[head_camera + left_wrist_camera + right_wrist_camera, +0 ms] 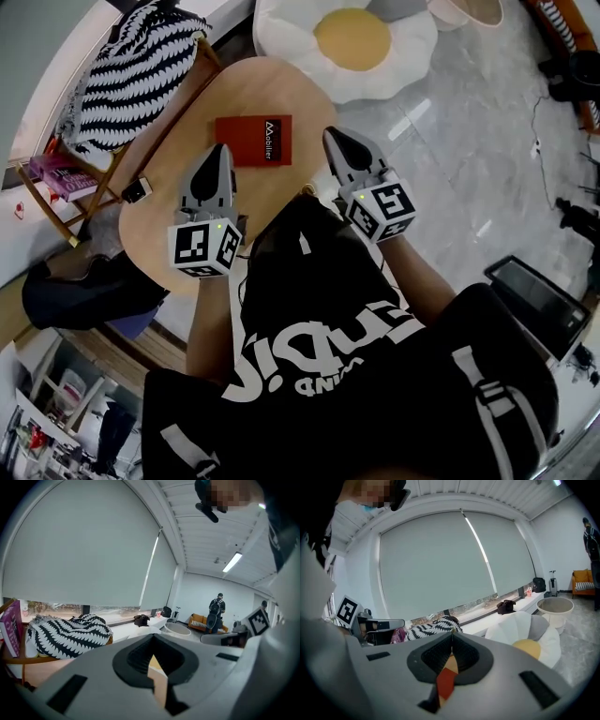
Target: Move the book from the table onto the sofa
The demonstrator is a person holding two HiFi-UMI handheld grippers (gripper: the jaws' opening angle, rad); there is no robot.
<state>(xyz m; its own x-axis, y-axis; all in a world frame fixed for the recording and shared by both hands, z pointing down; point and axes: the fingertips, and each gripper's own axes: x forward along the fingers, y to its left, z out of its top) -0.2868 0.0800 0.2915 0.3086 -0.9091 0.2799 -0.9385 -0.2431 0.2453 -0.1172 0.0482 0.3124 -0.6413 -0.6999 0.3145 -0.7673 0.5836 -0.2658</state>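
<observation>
A red book (253, 141) with white lettering lies flat on the round wooden table (272, 89), toward its near half. My left gripper (220, 148) hovers just left of the book's near left corner, jaws shut and empty. My right gripper (333, 134) hangs to the right of the book at the table's right edge, also shut with nothing in it. In the right gripper view a strip of the red book (446, 681) shows through the gap below the shut jaws (452, 634). The left gripper view shows only bare tabletop (157, 677) under its shut jaws (152, 637).
A fried-egg-shaped cushion seat (352, 42) sits on the floor beyond the table. A black-and-white striped blanket (141, 75) drapes a wooden chair at the left, with a pink book (61, 176) beside it. A small tag (137, 190) lies at the table's left edge. A person (215, 611) stands far off.
</observation>
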